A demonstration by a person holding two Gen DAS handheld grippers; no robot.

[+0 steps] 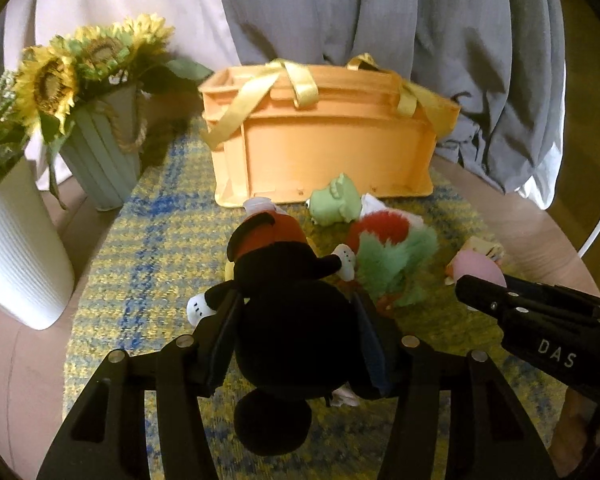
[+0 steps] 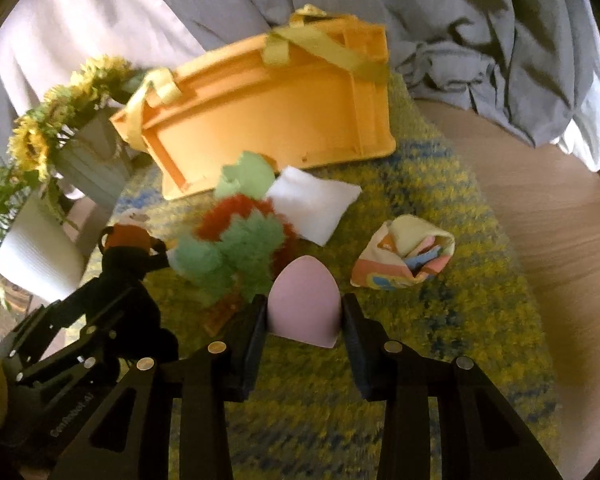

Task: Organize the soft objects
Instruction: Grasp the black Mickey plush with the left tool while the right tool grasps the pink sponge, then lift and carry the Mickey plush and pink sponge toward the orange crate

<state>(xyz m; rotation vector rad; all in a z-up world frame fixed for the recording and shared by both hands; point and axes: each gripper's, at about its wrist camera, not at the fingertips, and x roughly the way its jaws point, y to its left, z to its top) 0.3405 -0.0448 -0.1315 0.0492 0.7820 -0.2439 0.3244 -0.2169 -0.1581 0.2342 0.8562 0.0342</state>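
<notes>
My left gripper (image 1: 296, 312) is shut on a black mouse plush (image 1: 292, 332) with red shorts, held above the rug. My right gripper (image 2: 305, 320) is shut on a pink egg-shaped sponge (image 2: 302, 304); it also shows in the left wrist view (image 1: 480, 266). An orange basket (image 1: 324, 148) with yellow ribbon handles stands at the back of the rug and shows in the right wrist view (image 2: 268, 116). In front of it lie a green frog toy (image 1: 336, 200), a red and green fluffy toy (image 2: 240, 240), a white pad (image 2: 312, 204) and a folded pastel cloth (image 2: 404, 252).
A yellow and blue rug (image 1: 148, 240) covers a round wooden table (image 2: 540, 208). Two vases stand at the left: a white one (image 1: 16, 256) and a grey-green one (image 1: 96, 156) with sunflowers (image 1: 52, 80). Grey and white curtains (image 1: 420, 20) hang behind.
</notes>
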